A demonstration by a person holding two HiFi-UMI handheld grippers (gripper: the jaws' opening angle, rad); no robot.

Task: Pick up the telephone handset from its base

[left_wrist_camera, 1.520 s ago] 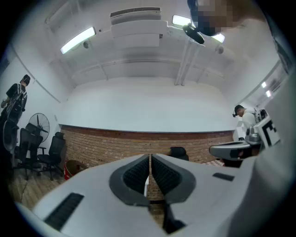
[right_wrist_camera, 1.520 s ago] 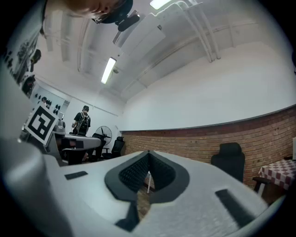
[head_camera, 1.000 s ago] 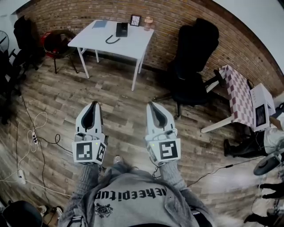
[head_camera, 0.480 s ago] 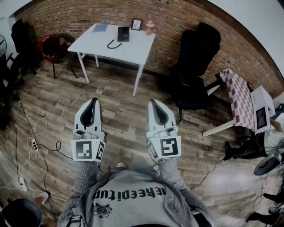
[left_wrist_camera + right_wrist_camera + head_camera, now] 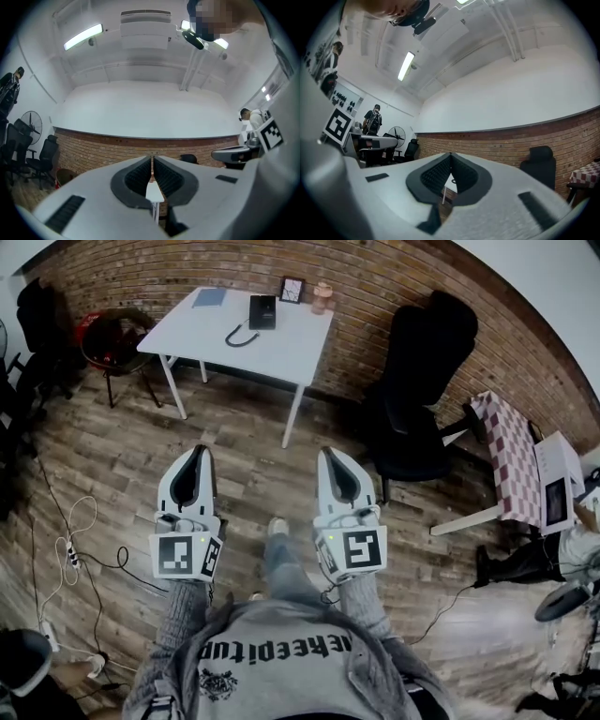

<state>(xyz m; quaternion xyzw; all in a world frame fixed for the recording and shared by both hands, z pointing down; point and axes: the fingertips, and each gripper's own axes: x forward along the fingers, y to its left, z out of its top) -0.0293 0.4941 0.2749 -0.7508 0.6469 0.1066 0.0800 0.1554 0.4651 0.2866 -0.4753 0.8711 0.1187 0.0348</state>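
Standing on the plank floor (image 5: 112, 456), you face a brick wall (image 5: 375, 277) that curves across the top of the head view. A white table (image 5: 281, 338) sits against it in the upper middle of the frame. A black office chair (image 5: 422, 381) stands to the right of the table, and a table with a checkered cloth (image 5: 511, 451) sits further out at the right edge. A red chair (image 5: 108, 338) stands at the upper left, and loose cables (image 5: 80, 540) trail over the floor at the left. You hold both grippers side by side in the centre of the frame, well apart from the table and pointing toward it. In its own view, the left gripper (image 5: 199, 454) has its jaws pressed together with nothing between the pads (image 5: 140, 176). Only a sliver of the white table shows past them. The right gripper (image 5: 330, 456) is likewise closed and empty, its tips meeting in its own view in front of the brick wall. The telephone (image 5: 262, 311) lies on the far part of the tabletop, near the wall, in the upper middle of the head view. At this size you cannot separate the handset from its base. Its cord (image 5: 239, 335) loops on the tabletop just below and to the left of it. A small dark frame (image 5: 292, 289) and a pinkish cup (image 5: 322, 296) stand to the right of the telephone, and a blue notebook (image 5: 209, 298) lies to its left.
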